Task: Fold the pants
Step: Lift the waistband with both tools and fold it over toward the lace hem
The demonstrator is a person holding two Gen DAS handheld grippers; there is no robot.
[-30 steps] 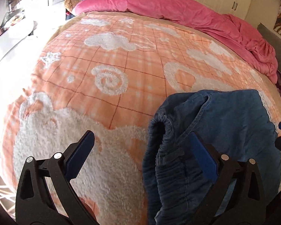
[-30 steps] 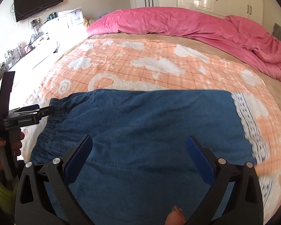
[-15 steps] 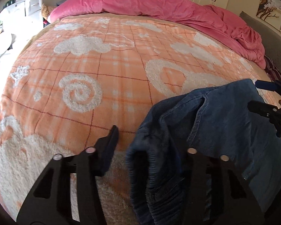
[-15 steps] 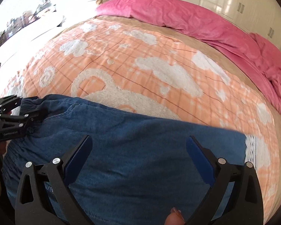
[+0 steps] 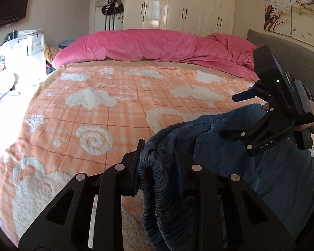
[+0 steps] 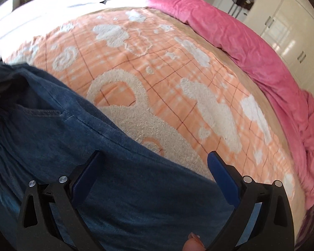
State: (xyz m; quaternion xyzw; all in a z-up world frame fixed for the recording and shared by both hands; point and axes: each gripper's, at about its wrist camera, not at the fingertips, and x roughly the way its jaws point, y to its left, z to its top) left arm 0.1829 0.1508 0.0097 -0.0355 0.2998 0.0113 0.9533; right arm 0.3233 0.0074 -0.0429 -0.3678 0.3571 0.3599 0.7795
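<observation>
Left tongs [image 5: 160, 163] are closing, pinching the pants [image 5: 272, 177] waistband; only the right view shows right tongs [image 6: 155, 167] spread, closing over the denim.

Left gripper [image 5: 163, 163]: matte black plastic frame with triangular cut-outs, four round silver screw heads across the linkages. Right gripper [image 6: 155, 169]: same black frame and silver screws, blue pads lining the inner faces of both fingers [image 6: 221, 171]. Seen from the left wrist, its boxy black body carries a small lit green lamp and faint embossed lettering, unreadable. A fingertip shows at the right view's lower edge.
</observation>
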